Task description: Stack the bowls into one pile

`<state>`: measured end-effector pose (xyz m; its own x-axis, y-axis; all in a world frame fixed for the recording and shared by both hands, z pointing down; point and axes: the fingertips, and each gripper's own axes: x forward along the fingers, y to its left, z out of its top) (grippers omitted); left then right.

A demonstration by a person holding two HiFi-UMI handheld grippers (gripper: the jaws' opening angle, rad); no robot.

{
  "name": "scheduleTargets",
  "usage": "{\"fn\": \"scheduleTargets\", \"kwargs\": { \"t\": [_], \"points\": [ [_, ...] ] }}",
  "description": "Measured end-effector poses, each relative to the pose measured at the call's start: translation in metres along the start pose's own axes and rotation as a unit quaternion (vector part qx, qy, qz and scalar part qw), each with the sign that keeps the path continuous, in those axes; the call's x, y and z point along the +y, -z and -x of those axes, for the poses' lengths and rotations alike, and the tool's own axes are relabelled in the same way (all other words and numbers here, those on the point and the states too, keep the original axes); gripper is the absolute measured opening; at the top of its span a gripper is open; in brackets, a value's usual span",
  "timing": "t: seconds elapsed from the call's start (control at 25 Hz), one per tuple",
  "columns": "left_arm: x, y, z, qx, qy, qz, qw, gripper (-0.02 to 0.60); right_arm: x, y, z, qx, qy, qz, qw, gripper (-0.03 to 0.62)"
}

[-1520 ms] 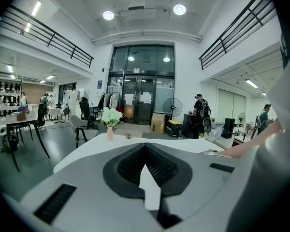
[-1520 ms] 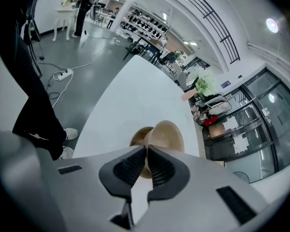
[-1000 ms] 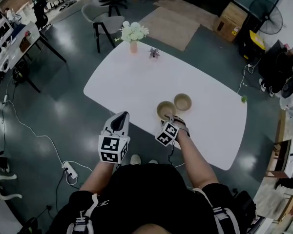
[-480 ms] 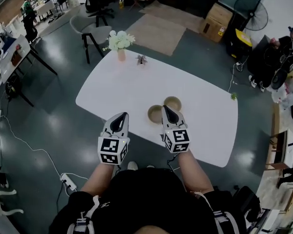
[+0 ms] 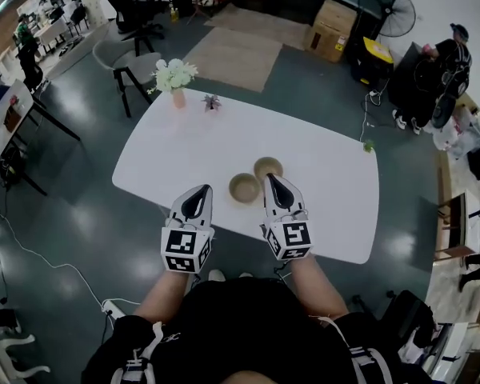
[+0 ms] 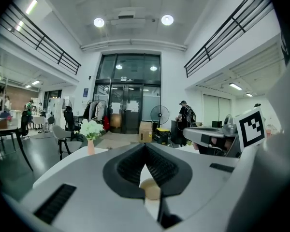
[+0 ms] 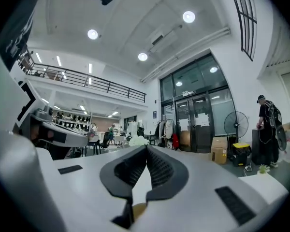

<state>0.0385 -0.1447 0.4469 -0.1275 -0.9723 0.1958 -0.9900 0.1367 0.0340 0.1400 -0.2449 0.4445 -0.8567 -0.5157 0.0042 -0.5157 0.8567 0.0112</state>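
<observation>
Seen from the head view, two tan bowls sit side by side near the front edge of a white table [image 5: 328, 174]: the nearer bowl [image 5: 244, 188] on the left and the farther bowl [image 5: 266, 165] just beside it. They are not stacked, so the pile is yet to be made. The left gripper [image 5: 198, 194] and the right gripper [image 5: 272, 182] hang above the table edge, each with its fingers pressed together on nothing. The right gripper's tip overlaps the farther bowl's rim. In the gripper views only a tan sliver shows beneath the fingers. It is too small to tell whether either bowl is already doubled.
</observation>
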Motion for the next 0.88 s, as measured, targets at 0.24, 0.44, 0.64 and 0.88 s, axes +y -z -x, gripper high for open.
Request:
{"fn": "scheduleTargets", "kwargs": {
  "t": [0.24, 0.44, 0.64, 0.88],
  "points": [
    [0.002, 0.003, -0.004, 0.005, 0.026, 0.008, 0.9996, 0.014, 0.003, -0.001, 0.0, 0.011, 0.019, 0.012, 1.0, 0.017],
    [0.027, 0.019, -0.016, 0.016, 0.048, 0.021, 0.9985, 0.014, 0.008, 0.011, -0.014, 0.037, 0.042, 0.022, 0.998, 0.017],
    [0.019, 0.028, -0.031, 0.022, 0.045, 0.031, 0.9983, 0.014, -0.015, 0.024, -0.004, 0.048, 0.054, 0.023, 0.997, 0.017],
    [-0.04, 0.026, -0.062, 0.023, 0.023, 0.021, 0.9993, 0.014, -0.076, 0.033, 0.019, 0.045, 0.031, 0.027, 0.998, 0.017]
  ]
}}
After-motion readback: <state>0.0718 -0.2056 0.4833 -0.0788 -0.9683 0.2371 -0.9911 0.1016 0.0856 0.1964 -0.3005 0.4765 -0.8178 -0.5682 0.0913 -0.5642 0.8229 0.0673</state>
